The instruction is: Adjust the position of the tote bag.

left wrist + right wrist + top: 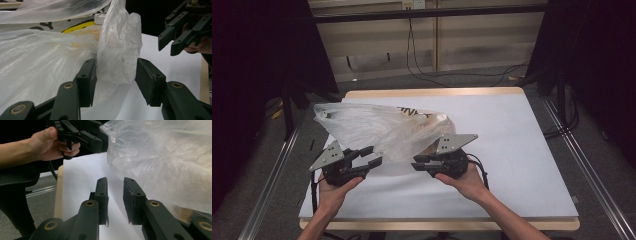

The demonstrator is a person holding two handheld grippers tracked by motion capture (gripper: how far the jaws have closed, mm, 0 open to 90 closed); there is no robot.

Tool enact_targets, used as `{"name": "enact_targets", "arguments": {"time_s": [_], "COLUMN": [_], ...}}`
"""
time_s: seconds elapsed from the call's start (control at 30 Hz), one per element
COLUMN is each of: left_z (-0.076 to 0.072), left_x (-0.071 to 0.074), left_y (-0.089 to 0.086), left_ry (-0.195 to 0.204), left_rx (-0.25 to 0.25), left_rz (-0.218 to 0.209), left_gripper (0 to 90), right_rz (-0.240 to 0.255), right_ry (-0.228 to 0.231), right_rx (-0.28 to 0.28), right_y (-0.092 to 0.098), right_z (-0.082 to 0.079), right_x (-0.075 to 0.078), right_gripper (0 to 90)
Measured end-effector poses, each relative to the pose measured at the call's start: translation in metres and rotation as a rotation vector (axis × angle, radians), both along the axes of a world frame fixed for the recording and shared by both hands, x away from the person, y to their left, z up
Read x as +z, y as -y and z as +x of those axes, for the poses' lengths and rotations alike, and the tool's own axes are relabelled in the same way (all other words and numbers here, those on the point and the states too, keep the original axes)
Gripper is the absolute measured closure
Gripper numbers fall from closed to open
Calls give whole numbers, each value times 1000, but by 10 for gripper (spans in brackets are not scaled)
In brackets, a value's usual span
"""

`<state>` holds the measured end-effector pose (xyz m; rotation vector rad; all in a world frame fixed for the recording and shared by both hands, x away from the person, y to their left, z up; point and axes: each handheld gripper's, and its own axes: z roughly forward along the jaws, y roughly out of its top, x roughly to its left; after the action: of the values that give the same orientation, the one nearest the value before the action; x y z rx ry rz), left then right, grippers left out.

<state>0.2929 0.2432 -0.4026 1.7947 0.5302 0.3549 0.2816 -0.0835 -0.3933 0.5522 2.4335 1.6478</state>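
While both hands hold their grippers low and level over the white bench [522, 150], left gripper [369, 156] fingers bracket a fold of the clear plastic bag [377, 127] lying mid-bench; right gripper [421, 163] fingers stand released, empty. Printing beneath stays illegible.

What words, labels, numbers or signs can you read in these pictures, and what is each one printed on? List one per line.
"INZ": a guess at the black letters on the flat pale package under the plastic bag; partly covered, not surely readable.
"Y": one black letter beside a yellow curved band on that package, left gripper view; the rest is hidden by the bag.
Small yellow sign on the far wall: too small to read.
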Motion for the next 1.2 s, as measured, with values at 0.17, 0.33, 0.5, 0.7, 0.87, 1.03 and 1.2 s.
{"name": "enact_targets", "arguments": {"time_s": [0.17, 0.33, 0.5, 0.7, 0.87, 1.03, 1.2], "left_z": [3, 3, 4, 3, 5, 8, 9], "left_x": [4, 9, 14, 22, 28, 41, 53], "left_y": [3, 6, 15, 28, 35, 45, 56], "left_ry": [-11, -12, -24, -16, -1, 18, 37], "left_rx": [-36, -74, -111, -146, -157, -176, -186], "left_rz": [-21, -28, -38, -30, -27, -61, -75], "left_gripper": [721, 854, 871, 874, 877, 882, 886], "right_rz": [-3, 4, 13, 21, 32, 18, 31], "right_ry": [7, 14, 20, 27, 47, 64, 104], "right_rx": [-4, -12, -19, -36, -47, -42, -48], "right_y": [0, 3, 6, 10, 14, 13, 13], "right_z": [1, 2, 2, 2, 1, 1, 1], "right_x": [1, 3, 5, 10, 18, 25, 35], "right_gripper": [700, 675, 663, 664, 665, 632, 642]}}
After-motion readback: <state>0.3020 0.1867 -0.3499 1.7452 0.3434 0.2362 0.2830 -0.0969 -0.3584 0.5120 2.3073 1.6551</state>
